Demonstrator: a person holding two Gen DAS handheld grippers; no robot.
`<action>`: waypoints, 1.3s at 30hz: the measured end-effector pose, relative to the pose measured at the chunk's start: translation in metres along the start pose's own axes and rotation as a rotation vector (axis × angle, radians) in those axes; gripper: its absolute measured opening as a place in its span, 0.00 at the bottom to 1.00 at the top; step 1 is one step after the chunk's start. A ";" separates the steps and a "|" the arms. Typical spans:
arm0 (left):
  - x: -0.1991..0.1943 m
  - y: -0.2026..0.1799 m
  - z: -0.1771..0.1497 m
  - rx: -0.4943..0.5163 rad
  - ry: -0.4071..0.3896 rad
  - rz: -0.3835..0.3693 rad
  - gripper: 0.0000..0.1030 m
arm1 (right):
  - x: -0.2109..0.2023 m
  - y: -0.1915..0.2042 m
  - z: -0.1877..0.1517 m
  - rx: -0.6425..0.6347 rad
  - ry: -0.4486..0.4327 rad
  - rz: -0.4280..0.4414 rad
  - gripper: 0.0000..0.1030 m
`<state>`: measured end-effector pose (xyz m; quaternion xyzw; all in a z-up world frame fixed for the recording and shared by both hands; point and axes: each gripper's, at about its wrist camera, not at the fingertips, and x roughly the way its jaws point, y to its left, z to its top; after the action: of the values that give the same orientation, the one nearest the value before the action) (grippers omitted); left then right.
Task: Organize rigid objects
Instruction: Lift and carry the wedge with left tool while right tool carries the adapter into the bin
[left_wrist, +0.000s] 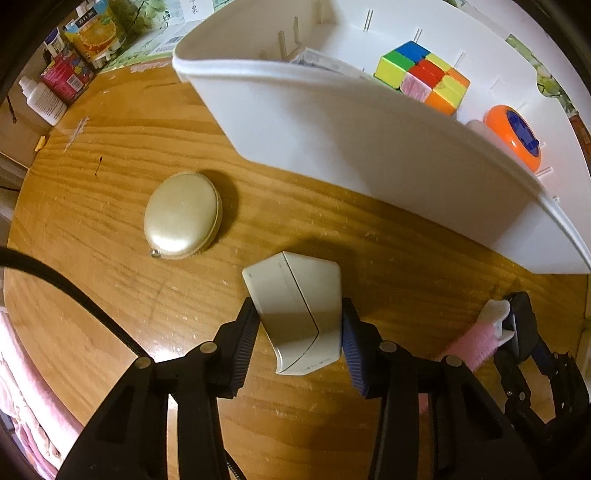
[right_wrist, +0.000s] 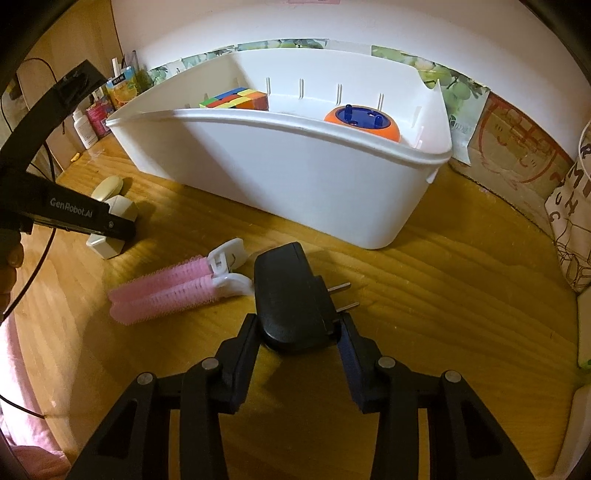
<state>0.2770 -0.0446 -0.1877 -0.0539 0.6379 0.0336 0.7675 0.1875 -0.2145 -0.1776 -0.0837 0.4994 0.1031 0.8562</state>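
The left wrist view looks down on a wooden table (left_wrist: 110, 155), where the left gripper (left_wrist: 300, 325) has its jaws closed on a white angular box (left_wrist: 295, 306), one pad pressing on each side of it; the box rests on the table or just above it, I cannot tell which. Beside it, further left, lies an oval cream case (left_wrist: 183, 214), apart from the box. Behind them stands a white plastic bin (left_wrist: 332, 129), and inside it are a colour cube (left_wrist: 424, 74) and an orange round toy (left_wrist: 515, 136) with a blue top. In the right wrist view, the right gripper (right_wrist: 301, 328) holds a black plug adapter (right_wrist: 288, 295) between its pads, with the two metal prongs pointing to the right. Just left of the adapter a pink hair roller clip (right_wrist: 173, 290) lies on the table, in front of the bin.
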 end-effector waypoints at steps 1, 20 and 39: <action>0.000 0.001 -0.001 0.001 0.001 -0.001 0.45 | 0.000 0.000 0.000 0.002 0.002 0.004 0.41; 0.003 0.041 -0.039 0.035 0.075 -0.024 0.45 | -0.036 0.024 -0.019 -0.029 0.042 0.071 0.41; -0.065 0.123 -0.029 0.244 -0.056 0.013 0.45 | -0.073 0.105 0.025 -0.125 -0.049 0.107 0.41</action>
<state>0.2223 0.0750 -0.1341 0.0452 0.6161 -0.0377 0.7855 0.1461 -0.1138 -0.1062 -0.1076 0.4745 0.1817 0.8545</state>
